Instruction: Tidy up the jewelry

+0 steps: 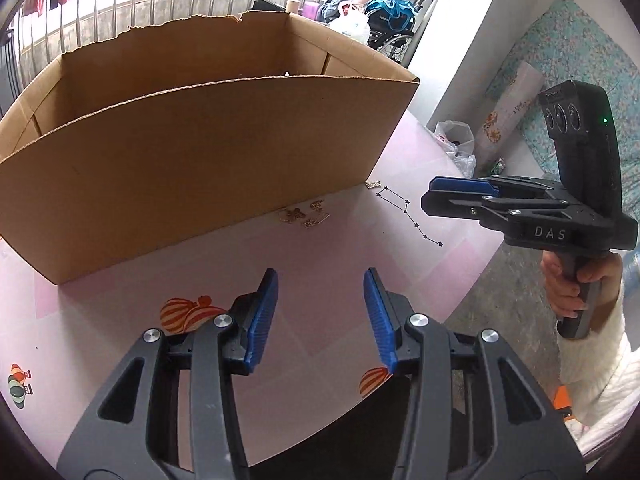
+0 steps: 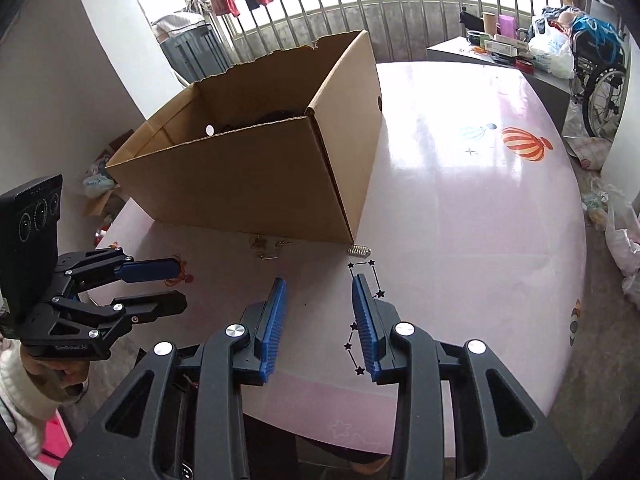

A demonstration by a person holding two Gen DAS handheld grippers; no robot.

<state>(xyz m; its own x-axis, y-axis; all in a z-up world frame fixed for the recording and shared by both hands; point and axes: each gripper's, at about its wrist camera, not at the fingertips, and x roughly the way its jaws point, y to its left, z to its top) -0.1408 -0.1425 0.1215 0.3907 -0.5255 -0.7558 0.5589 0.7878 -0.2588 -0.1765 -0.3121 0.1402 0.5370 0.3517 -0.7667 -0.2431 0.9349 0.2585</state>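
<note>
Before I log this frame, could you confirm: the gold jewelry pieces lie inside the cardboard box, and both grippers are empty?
Not quite. The gold jewelry pieces lie outside the cardboard box, on the pink table against the foot of its near wall, as the left wrist view shows. The rest holds: the left gripper and right gripper are both empty.

The left hand-held gripper [image 1: 322, 316] is built of dark grey linkage arms with silver round screw heads and ribbed blue pads [image 1: 262, 320]. The right hand-held gripper [image 1: 436, 198] is black, marked "DAS" in white, with a green light on its upright camera block. The person wears a fluffy white sleeve [image 1: 596, 368].
</note>
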